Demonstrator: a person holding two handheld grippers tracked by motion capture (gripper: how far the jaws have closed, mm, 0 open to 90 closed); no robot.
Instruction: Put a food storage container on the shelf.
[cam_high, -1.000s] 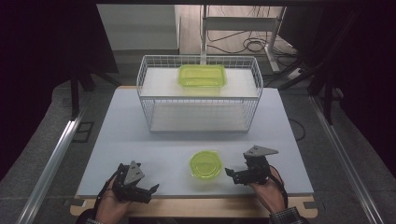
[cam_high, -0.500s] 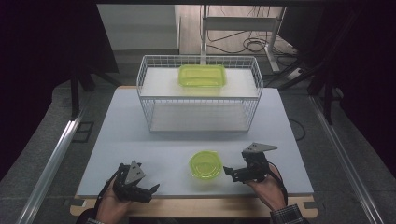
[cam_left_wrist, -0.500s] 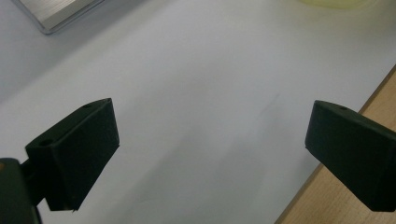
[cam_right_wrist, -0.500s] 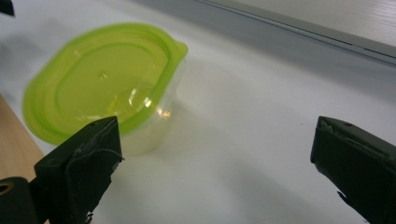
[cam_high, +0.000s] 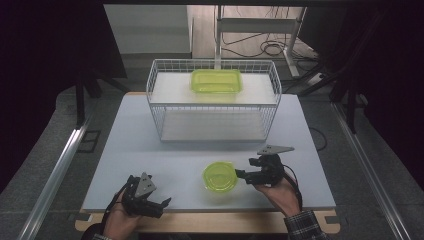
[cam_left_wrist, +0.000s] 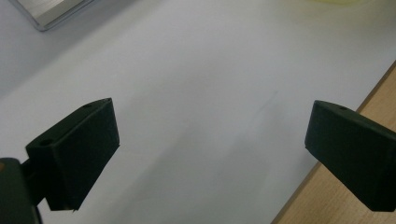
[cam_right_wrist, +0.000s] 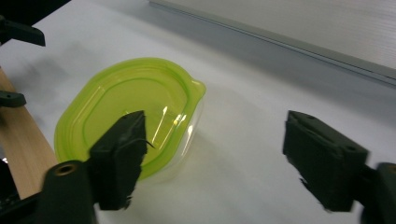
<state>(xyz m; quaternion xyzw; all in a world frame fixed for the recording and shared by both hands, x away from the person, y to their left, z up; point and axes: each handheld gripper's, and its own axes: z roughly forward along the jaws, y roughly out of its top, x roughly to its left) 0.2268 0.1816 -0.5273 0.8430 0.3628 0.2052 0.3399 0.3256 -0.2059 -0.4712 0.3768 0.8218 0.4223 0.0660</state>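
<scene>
The round green lidded container (cam_high: 220, 176) sits near the front of the surface (cam_high: 150, 145), just left of the right gripper (cam_high: 245, 175), whose half-narrowed, just-closing jaws seem empty; the left gripper (cam_high: 162, 204) rests farther off, spread.

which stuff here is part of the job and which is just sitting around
In the job:
- round green lidded container, on the table next to the right hand-held gripper, whose jaws have just been closing without gripping it
- right hand-held gripper

Just there:
- wire basket
- rectangular green container inside the basket
- left hand-held gripper, open over bare table
</scene>
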